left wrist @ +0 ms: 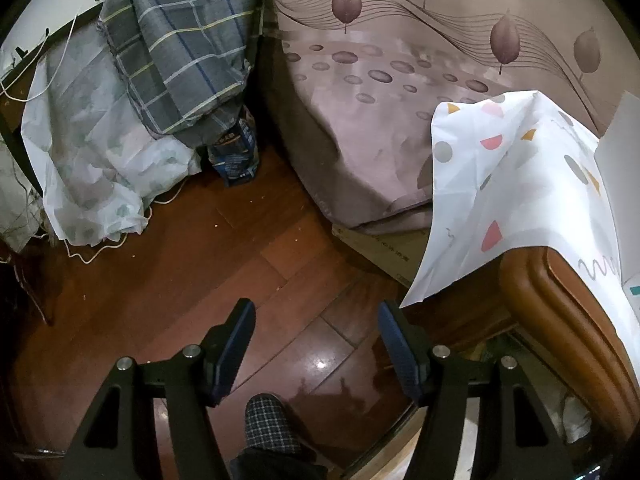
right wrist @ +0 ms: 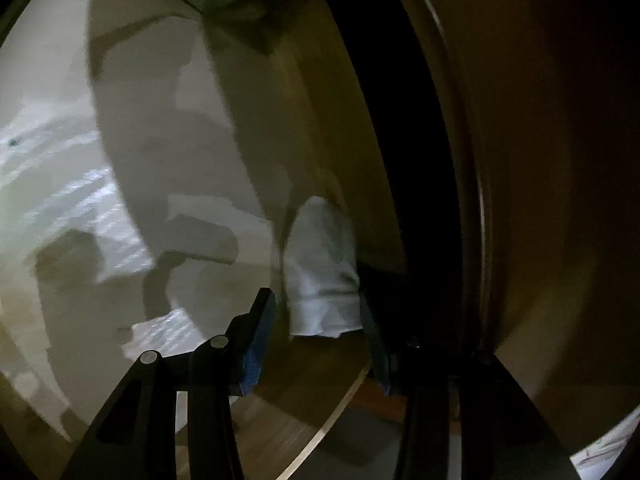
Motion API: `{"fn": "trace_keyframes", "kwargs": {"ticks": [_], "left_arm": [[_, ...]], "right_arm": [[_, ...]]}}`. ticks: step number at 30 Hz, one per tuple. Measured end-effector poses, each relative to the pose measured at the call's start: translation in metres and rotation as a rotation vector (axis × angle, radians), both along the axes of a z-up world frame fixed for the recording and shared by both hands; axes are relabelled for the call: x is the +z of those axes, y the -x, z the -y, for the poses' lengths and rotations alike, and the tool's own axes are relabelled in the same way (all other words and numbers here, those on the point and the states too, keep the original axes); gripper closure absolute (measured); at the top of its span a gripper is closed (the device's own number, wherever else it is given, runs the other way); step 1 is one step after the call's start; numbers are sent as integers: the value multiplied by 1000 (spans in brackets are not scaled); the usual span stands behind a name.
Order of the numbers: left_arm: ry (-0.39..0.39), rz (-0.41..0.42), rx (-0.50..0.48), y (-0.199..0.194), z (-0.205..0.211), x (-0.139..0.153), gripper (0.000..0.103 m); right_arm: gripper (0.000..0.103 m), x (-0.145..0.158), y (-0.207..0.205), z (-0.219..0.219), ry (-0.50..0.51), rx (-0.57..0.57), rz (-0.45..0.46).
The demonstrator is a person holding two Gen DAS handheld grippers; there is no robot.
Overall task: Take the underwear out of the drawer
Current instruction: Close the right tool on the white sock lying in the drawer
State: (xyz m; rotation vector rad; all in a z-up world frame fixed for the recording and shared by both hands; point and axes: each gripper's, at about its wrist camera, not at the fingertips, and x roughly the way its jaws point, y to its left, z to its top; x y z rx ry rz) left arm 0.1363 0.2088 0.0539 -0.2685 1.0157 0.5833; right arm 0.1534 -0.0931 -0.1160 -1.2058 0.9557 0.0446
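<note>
In the right wrist view a small folded white piece of underwear (right wrist: 320, 256) lies against the brown inner wall of the drawer (right wrist: 320, 92), on its pale lining. My right gripper (right wrist: 314, 296) reaches into the drawer with the cloth's near end between its fingers. The right pad touches the cloth; a narrow gap shows beside the left pad, so the jaws stand open around it. The picture is dim and blurred. In the left wrist view my left gripper (left wrist: 316, 308) hangs open over the wooden floor, holding nothing.
A wooden nightstand (left wrist: 560, 312) under a white patterned cloth (left wrist: 520, 184) stands at the right. A bed with a mauve leaf-print cover (left wrist: 380, 100) is behind. Plaid bedding (left wrist: 180, 40), plastic bags and cords lie at left. A person's checked slipper (left wrist: 266, 424) is below the left gripper.
</note>
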Motion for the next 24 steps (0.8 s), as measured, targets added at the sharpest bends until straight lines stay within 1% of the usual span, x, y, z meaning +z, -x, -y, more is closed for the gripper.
{"fn": "trace_keyframes", "kwargs": {"ticks": [2, 5, 8, 10, 12, 14, 17, 20, 22, 24], "left_arm": [[5, -5, -2, -1, 0, -1, 38], [7, -8, -9, -1, 2, -1, 38], [2, -5, -13, -1, 4, 0, 38], [3, -4, -14, -1, 4, 0, 38], [2, -9, -19, -1, 5, -1, 38], [5, -9, -18, -1, 5, -1, 38], [3, -8, -19, -1, 5, -1, 38], [2, -14, -21, -3, 5, -2, 38], [15, -16, -33, -4, 6, -3, 38], [9, -23, -39, -5, 8, -3, 38]], "right_arm": [[65, -2, 2, -1, 12, 9, 16], [59, -6, 6, -3, 19, 24, 28], [60, -12, 12, -2, 40, 38, 57], [58, -16, 16, -3, 57, 53, 73], [59, -21, 19, -3, 69, 66, 75], [63, -26, 19, -2, 77, 61, 59], [68, -30, 17, 1, 87, 46, 81], [68, -33, 13, 2, 106, 41, 95], [68, -35, 11, 2, 102, 33, 84], [67, -37, 12, 1, 100, 39, 93]]}}
